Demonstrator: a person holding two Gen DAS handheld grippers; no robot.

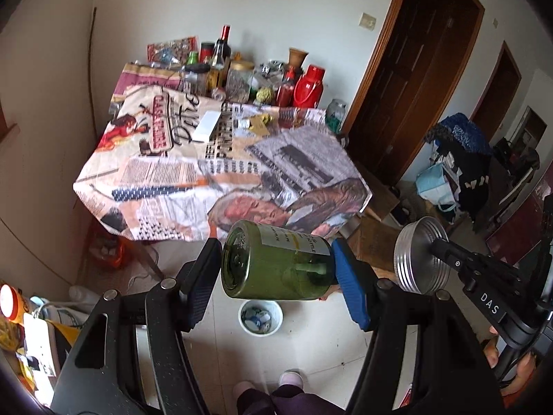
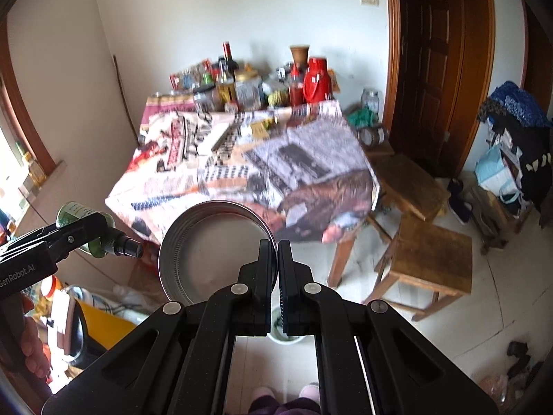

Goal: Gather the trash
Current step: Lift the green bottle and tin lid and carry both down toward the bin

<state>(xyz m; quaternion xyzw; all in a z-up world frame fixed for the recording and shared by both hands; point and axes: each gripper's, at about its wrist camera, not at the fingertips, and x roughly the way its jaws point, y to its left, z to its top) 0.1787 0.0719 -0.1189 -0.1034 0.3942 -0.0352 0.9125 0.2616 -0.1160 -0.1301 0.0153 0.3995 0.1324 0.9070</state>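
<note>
In the left wrist view, the left gripper [image 1: 276, 273] is clamping a green glass bottle [image 1: 276, 263] sideways between its two pads, base toward the left finger and neck end toward the blue pad [image 1: 352, 287] on the right. The bottle is hanging in the air above a small white bin [image 1: 273, 306] that is sitting on the pale floor tiles and already holding bits of trash. Off to the right, the right gripper [image 1: 437, 245] is pinching a round silver metal lid [image 1: 420, 254], its ribbed edge facing the camera. Beyond them a table [image 1: 221, 173] is wearing a newspaper-print cloth, with bottles and jars [image 1: 242, 76] crowding its far side.

In the right wrist view, the right gripper [image 2: 277, 263] is standing clenched on the rim of the silver lid [image 2: 217, 252], whose hollow inside is facing the camera. The white bin [image 2: 276, 325] is peeking out beneath the fingers, mostly hidden. At the left edge the left gripper [image 2: 100, 231] is carrying the green bottle [image 2: 74, 212], only partly showing behind it. Two wooden stools [image 2: 432, 259] are standing right of the table [image 2: 242, 180]
</note>
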